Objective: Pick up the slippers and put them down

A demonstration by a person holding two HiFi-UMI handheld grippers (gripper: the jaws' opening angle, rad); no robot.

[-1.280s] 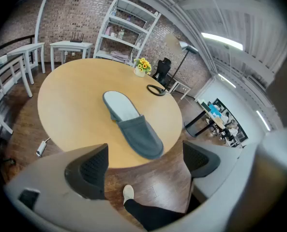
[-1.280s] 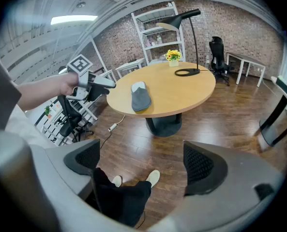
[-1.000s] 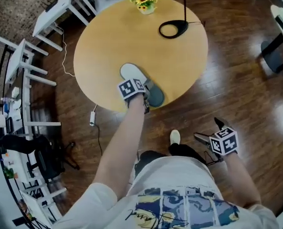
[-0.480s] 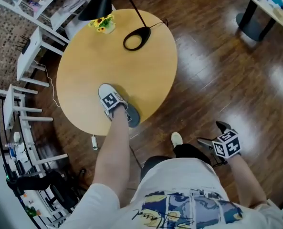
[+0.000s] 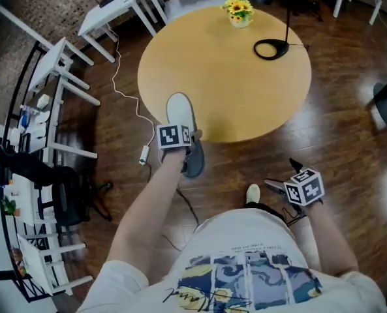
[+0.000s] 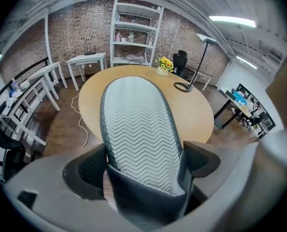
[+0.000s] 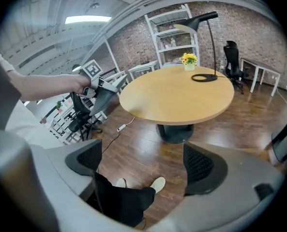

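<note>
Now left claw [image 6: 143, 161] clamps slipper [image 6: 138, 124]; right claw [image 7: 143, 163] wide apart, empty; pot [image 5: 239, 22] holds yellow flowers [image 5: 237, 6].

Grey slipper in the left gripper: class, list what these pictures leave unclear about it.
- Grey slipper: its other face; left gripper view shows only the zigzag-patterned one.
- Its gripped part: covered in head view by the left gripper.
- Right gripper view: it is too small for detail.

Head view steeply down, both gripper views level, all sharing the round table [image 5: 226, 77]
</note>
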